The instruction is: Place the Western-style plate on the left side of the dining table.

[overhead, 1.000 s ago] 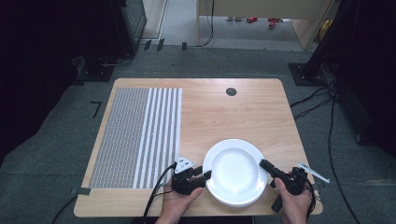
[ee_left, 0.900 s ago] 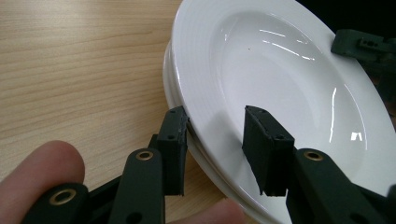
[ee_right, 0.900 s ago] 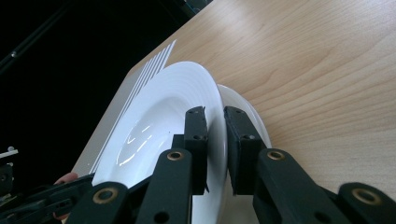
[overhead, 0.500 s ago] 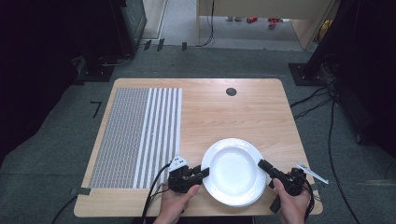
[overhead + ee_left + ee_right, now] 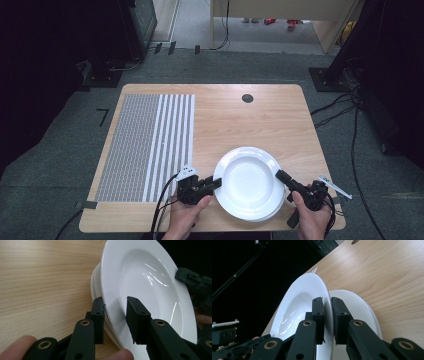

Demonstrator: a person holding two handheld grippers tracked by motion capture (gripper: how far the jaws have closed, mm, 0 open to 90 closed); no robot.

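Plates [image 5: 248,183] on wooden table [image 5: 240,120], grey floor [image 5: 60,170].

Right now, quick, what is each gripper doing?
Left gripper: jaws just closing around the rim of the top white ceramic plate, not yet pinching it.
Right gripper: shut on the same plate's rim.

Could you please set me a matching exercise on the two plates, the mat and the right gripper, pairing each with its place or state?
Things:
1. upper plate
2. lower plate
3. striped mat
4. right gripper

Places or states:
A. covers the left part of the table
B. jaws shut on a plate's rim
C. lies on the wood beneath another plate
D. white, lifted off the one below

Pairs: 1-D, 2-C, 3-A, 4-B
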